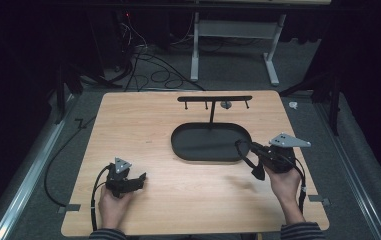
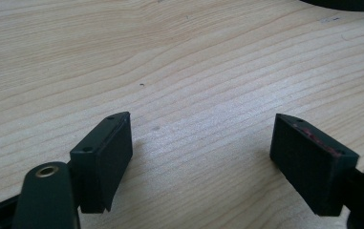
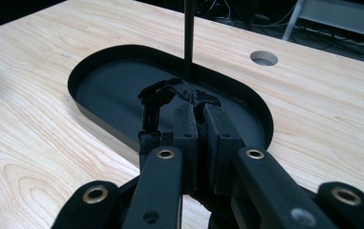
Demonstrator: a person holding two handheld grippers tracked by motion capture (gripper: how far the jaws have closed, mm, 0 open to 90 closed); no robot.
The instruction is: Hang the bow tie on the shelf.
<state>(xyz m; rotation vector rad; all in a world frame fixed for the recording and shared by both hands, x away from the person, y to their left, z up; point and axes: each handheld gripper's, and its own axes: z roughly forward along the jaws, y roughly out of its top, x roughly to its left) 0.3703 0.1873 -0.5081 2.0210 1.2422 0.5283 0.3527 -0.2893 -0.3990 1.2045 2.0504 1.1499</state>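
Right gripper: my right gripper point(image 3: 196, 112) has its jaws pressed together on a small black object point(image 3: 170, 90), a thin looped or strappy thing whose exact kind I cannot make out. In the high view a dark loop point(image 1: 245, 155) hangs from this gripper point(image 1: 254, 159) on its inner side.

Why held so: I judge the firm pinch keeps the limp piece from slipping while it sits raised above the tray.

Tray: the black oval tray point(image 3: 98, 71) lies directly ahead of and below my right jaws, its near rim just under them.

Stand: a thin upright post point(image 3: 187, 33) rises from the tray just beyond my right fingertips; in the high view it carries a crossbar with small pegs point(image 1: 215, 98). I judge the pegs are meant for hanging things, so the held piece sits close to them.

Left gripper: my left gripper point(image 2: 201, 143) has its jaws spread wide with nothing between them, low over the bare wooden table point(image 2: 170, 57).

Why parked: I judge it rests off to the side, well apart from the tray, leaving the right room to work.
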